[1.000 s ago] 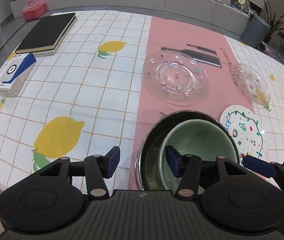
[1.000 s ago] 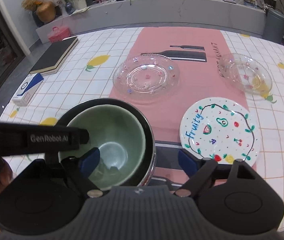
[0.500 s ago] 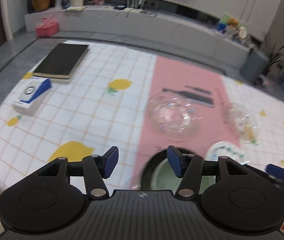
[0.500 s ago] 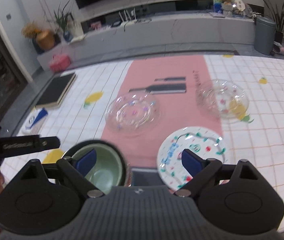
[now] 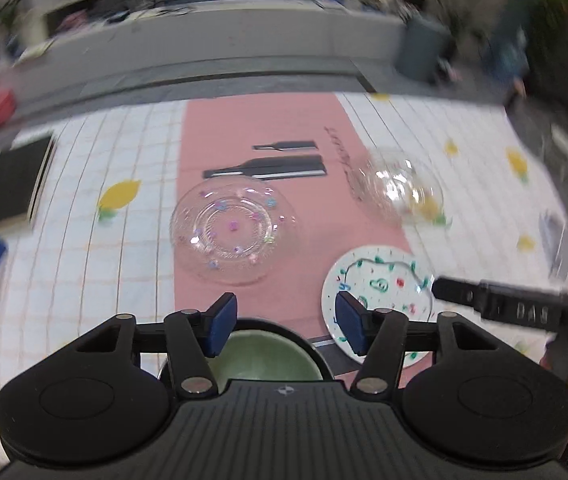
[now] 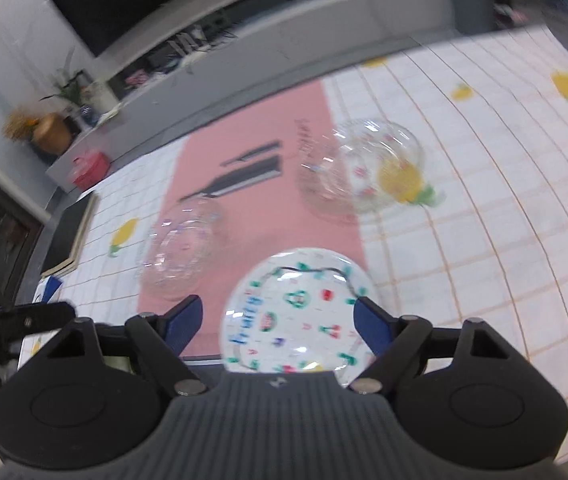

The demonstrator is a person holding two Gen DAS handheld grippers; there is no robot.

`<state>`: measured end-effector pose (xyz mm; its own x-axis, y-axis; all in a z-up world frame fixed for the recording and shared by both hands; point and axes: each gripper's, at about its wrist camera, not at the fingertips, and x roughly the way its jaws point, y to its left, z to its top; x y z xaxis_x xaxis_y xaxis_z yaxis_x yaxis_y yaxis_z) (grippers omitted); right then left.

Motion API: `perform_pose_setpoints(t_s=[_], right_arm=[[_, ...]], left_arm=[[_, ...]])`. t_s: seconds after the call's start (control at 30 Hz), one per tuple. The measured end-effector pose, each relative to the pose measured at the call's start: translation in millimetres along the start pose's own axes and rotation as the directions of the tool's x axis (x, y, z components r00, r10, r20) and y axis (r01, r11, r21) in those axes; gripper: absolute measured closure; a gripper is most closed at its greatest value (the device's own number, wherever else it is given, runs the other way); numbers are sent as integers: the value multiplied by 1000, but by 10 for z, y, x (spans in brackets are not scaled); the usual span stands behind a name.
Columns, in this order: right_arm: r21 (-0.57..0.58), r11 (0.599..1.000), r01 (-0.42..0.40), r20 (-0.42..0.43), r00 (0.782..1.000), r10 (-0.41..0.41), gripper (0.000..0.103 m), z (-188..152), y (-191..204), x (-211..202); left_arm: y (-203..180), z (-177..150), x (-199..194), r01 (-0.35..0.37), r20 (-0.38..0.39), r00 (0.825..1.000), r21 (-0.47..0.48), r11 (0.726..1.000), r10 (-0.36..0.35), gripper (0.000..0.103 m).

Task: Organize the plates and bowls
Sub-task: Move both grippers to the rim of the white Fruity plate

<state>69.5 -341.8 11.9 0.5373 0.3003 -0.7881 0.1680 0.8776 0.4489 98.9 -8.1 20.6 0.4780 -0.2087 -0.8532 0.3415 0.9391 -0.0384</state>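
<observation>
Raised and drawn back from the nested bowls since a second ago: left claw then straddling the bowl rim, now above it, with only the green bowl and its dark outer bowl showing at the lower edge of the left view. Swung rightward likewise: right claw, formerly over the bowls, now centred over the painted fruit plate.

Claw state: both sets of fingers spread wide, nothing gripped.

Locations on the desk:
- Nested bowls: near edge, on the pink centre strip.
- Painted fruit plate: near edge, just right of the bowls, straddling the strip's right border.
- Large clear plate: middle of the desk, on the left border of the strip.
- Clear glass bowl: toward the far right, well apart from the rest.

Governing relation for the coming move: painted fruit plate lying directly ahead of and below the right claw, framed between its two blue pads. Right hand clearly nearer; left claw offset to the plate's left, above the bowls. Round plate, so no long axis to align with; flat on the cloth, so probably an approach at the near rim. Both views motion-blurred; fine contact details not readable.
</observation>
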Motion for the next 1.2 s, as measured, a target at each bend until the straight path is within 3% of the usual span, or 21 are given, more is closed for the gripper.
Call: perform_pose_setpoints(t_s=[0.17,0.33,0.57,0.67,0.83,1.0,1.2], right_arm=[[100,995,-22,-15,1000,24,27,55,-269,131],[159,987,-26,-21,999,30,31,59,-456,237],[275,961,-25,-70,996,46,31,19,-681,478],[323,946,-29,-76,995,57,35,11,-764,528],[376,925,-52,-62,995,81,41,-5,-849,521],[367,927,-73,-52,994,99,44,-14,-843,544],[398,912,-103,-62,988,139,58,-36,-887,585]], left_arm=[[-304,164,318,1,-115,993,126,992,13,47],[-434,300,736,62,-242,970,173,983,-19,47],[-275,439,1259,30,-354,935,5,1000,-27,48],[-270,441,1451,12,-407,913,-17,1000,-18,48],[-360,473,1599,1,-417,909,-3,1000,-2,48],[-402,467,1742,7,-456,890,-40,999,-24,58],[-372,422,1831,-14,-477,878,-65,998,-18,59]])
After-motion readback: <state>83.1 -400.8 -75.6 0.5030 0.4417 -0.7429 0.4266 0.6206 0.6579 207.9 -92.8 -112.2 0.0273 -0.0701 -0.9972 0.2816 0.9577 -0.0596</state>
